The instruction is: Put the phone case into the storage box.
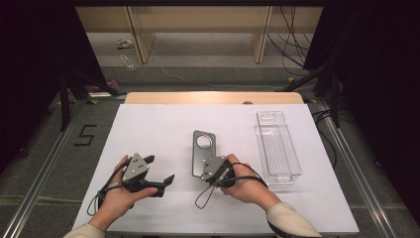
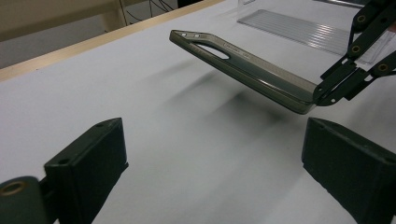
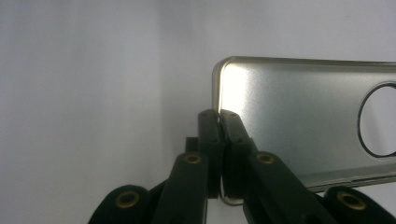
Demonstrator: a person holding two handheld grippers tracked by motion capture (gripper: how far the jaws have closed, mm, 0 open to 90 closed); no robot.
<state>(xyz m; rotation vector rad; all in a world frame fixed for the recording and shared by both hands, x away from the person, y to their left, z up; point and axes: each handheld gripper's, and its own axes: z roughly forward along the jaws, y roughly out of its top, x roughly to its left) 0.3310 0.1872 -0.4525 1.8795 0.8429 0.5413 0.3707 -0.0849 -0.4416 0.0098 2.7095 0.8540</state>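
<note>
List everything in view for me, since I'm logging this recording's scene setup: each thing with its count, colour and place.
phone case: one, smoky grey translucent, mid table, lifted at a tilt by its near end.
clear plastic tray: one, transparent, right part of the table.
table: one, white top with a wooden far edge.
floor marking "5": one, black, left of the table.
cables: several, dark, on the floor beyond the table.
left gripper: one, black, near left, jaws open, holding nothing.
right gripper: one, black, shut on the phone case's edge.

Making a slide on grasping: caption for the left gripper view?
Right gripper lifts a translucent grey phone case by its end above the white table.
</note>
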